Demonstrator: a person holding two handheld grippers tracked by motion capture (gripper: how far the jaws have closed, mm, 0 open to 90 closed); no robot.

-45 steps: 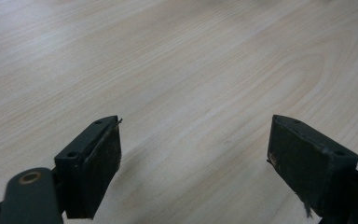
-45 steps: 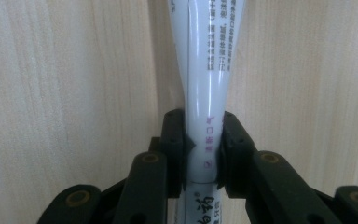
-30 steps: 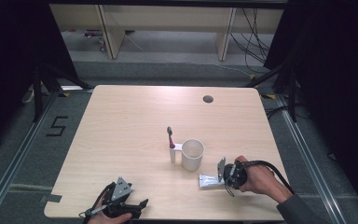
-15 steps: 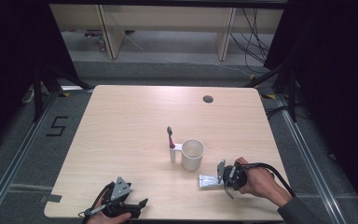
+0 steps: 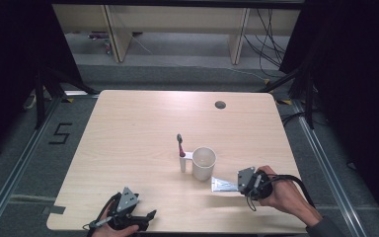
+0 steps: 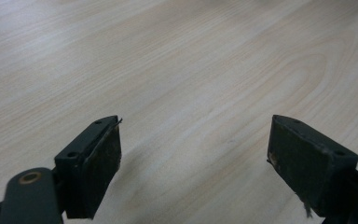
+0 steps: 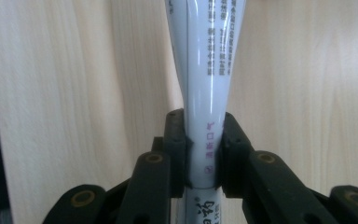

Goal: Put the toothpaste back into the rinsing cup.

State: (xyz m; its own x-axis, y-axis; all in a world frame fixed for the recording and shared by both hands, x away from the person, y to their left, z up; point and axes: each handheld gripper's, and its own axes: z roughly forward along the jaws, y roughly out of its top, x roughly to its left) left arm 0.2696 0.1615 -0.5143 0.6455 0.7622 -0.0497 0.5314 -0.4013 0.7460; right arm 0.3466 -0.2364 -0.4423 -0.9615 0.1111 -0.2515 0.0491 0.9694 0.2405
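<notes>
Right gripper (image 7: 204, 154) pinches the toothpaste tube (image 7: 207, 70) near one end; squeezed so thinly, it could droop or slip against the cup (image 5: 204, 163).

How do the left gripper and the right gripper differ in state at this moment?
The left gripper has its jaws spread wide with only bare table between them; the right gripper is clamped on a white toothpaste tube. In the high view the left gripper sits at the table's near edge, away from the cup, while the right gripper is close beside the cup. Each is held in one of the person's hands.
</notes>
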